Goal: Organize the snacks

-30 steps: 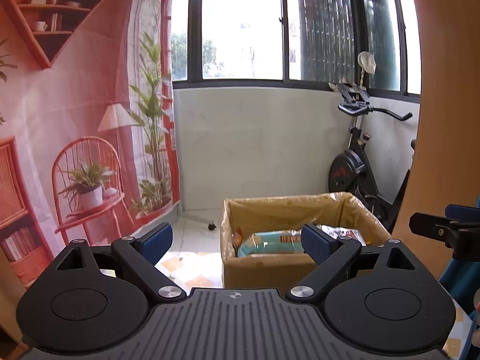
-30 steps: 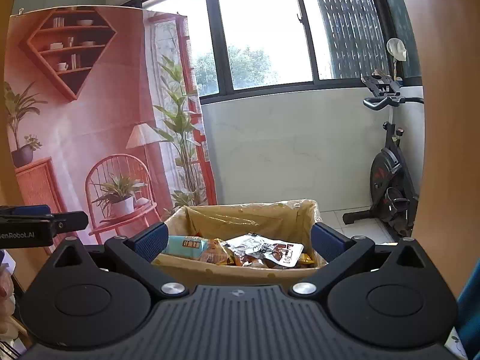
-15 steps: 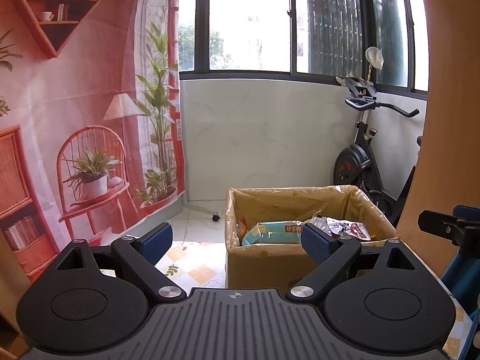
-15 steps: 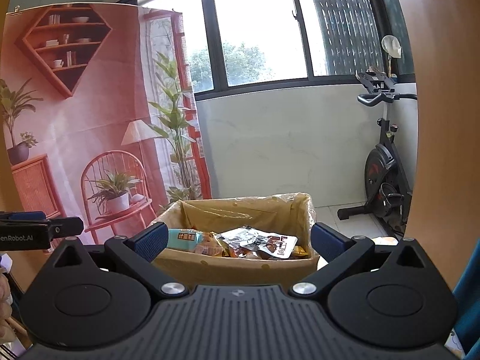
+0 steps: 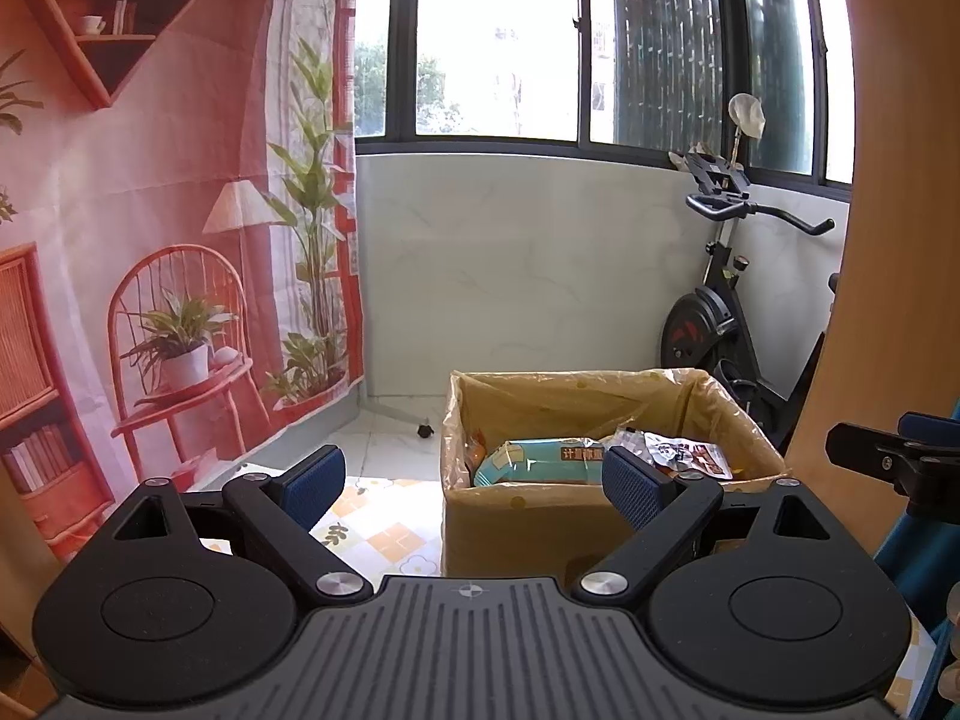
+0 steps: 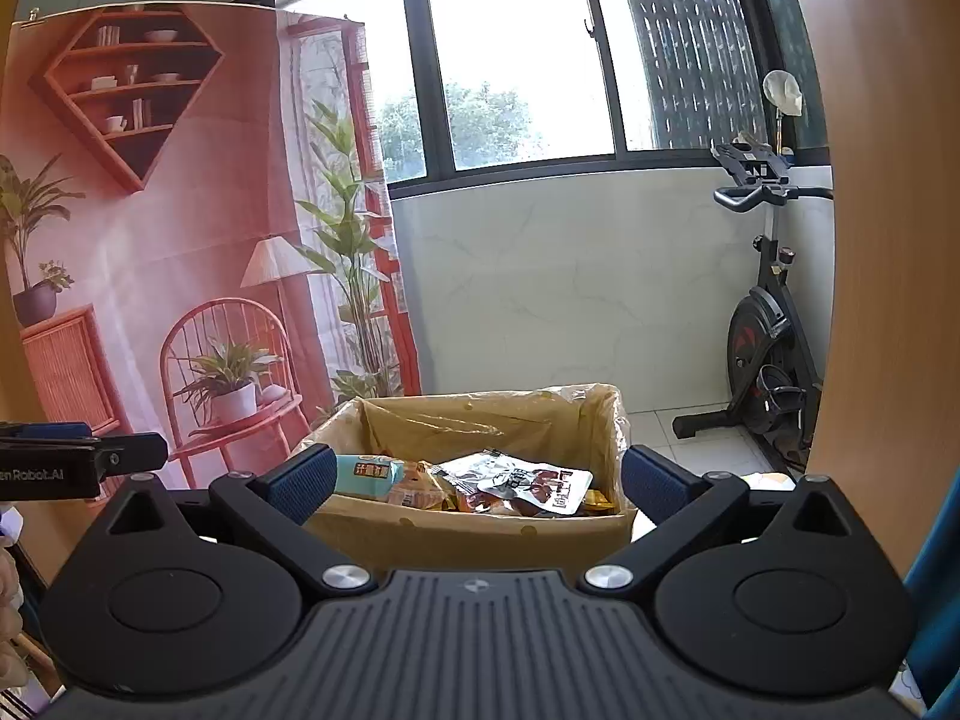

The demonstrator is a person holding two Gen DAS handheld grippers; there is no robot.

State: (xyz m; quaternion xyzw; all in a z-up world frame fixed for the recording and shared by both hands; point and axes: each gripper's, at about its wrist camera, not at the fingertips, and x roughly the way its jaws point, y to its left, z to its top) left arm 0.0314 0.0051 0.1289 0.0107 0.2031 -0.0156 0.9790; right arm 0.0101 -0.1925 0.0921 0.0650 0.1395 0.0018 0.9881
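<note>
A cardboard box [image 5: 576, 522] lined with clear plastic stands on the tiled floor and holds several snack packs. A teal pack [image 5: 540, 461] and a silver pack [image 5: 678, 453] lie on top. In the right wrist view the same box [image 6: 480, 531] shows the teal pack [image 6: 363, 474] and the silver pack [image 6: 531, 483]. My left gripper [image 5: 474, 480] is open and empty, short of the box and to its left. My right gripper [image 6: 477, 480] is open and empty, facing the box's near wall.
An exercise bike [image 5: 726, 312] stands right of the box by the white wall. A red printed backdrop [image 5: 150, 240] hangs on the left. A wooden panel [image 5: 888, 240] fills the right edge. Patterned floor tiles [image 5: 384, 534] lie left of the box.
Both cameras have tilted down and drawn a little closer, so the box sits larger in view with more of its contents showing. Both grippers stayed open.
</note>
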